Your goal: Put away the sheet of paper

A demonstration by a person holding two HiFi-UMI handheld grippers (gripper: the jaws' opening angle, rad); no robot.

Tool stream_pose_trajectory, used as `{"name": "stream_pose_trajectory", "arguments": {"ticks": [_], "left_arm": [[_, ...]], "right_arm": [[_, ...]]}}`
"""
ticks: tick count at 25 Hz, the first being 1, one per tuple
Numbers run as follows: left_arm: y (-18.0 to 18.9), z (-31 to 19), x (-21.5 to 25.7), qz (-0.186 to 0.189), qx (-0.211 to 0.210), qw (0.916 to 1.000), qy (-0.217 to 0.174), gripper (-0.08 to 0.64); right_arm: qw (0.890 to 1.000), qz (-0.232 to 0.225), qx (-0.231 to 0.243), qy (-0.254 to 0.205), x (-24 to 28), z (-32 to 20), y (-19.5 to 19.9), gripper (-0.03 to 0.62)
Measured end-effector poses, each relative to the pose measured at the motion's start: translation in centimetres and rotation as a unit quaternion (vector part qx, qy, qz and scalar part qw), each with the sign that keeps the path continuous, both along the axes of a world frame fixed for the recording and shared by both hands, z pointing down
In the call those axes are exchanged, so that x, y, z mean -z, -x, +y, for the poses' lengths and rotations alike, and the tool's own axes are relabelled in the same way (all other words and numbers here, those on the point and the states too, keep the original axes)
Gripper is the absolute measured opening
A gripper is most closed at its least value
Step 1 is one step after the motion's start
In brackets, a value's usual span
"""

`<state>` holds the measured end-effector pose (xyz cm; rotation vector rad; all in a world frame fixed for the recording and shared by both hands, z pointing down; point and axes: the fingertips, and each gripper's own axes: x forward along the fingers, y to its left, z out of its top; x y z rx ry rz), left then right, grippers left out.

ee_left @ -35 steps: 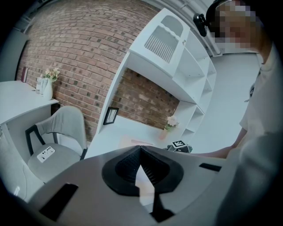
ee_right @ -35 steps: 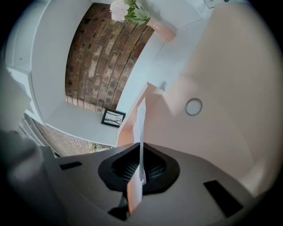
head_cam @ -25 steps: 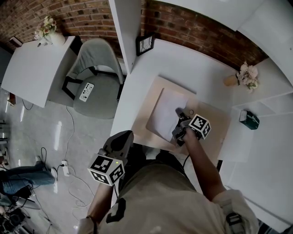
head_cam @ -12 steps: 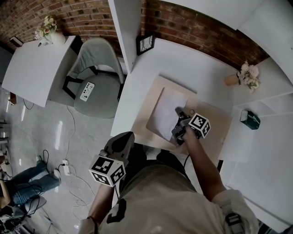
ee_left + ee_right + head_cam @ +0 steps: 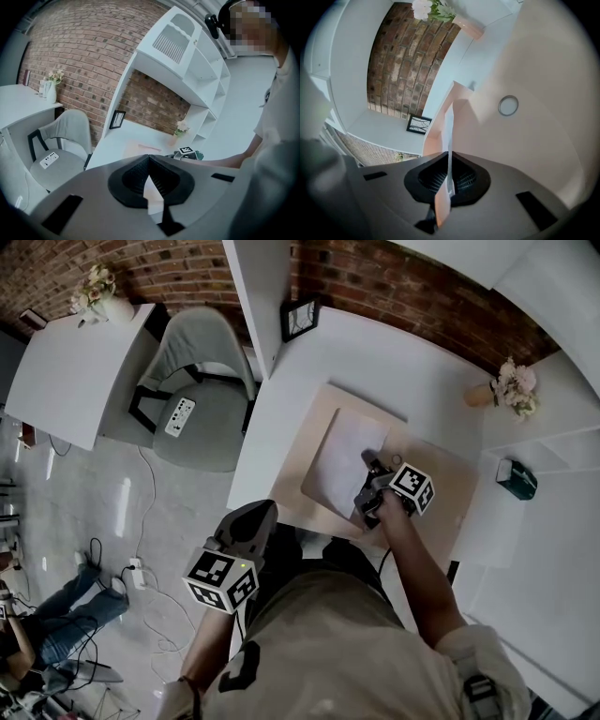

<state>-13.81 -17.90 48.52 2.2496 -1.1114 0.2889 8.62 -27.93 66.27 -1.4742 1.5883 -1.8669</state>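
A white sheet of paper [image 5: 342, 460] lies on a tan mat [image 5: 289, 460] on the white desk [image 5: 375, 357]. My right gripper [image 5: 368, 495] is at the sheet's near right edge and is shut on it. In the right gripper view the sheet [image 5: 449, 126] runs edge-on out from between the jaws of that gripper [image 5: 449, 158], lifted off the mat [image 5: 534, 140]. My left gripper [image 5: 246, 529] hangs off the desk's front left edge, away from the paper. In its own view the left gripper [image 5: 149, 160] has its tips together and holds nothing.
A small metal ring [image 5: 508, 105] lies on the mat right of the sheet. A flower vase [image 5: 511, 390] and a green box [image 5: 515, 479] stand on the right. A picture frame [image 5: 300, 319] leans on the brick wall. A grey chair [image 5: 192, 390] is left of the desk.
Almost nothing has moved. The right gripper stays clamped on the sheet's edge at the same place. The left gripper has drifted slightly to the right.
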Motion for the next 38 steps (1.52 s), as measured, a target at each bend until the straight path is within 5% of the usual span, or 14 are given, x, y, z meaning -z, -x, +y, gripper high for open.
{"name": "stream_pose_trajectory", "arguments": {"ticks": [38], "left_arm": [[0.5, 0.4, -0.9, 0.006, -0.016, 0.9998, 0.012, 0.015]], "right_arm": [[1.000, 0.017, -0.007, 0.026, -1.4, 0.2, -0.2, 0.028]]}}
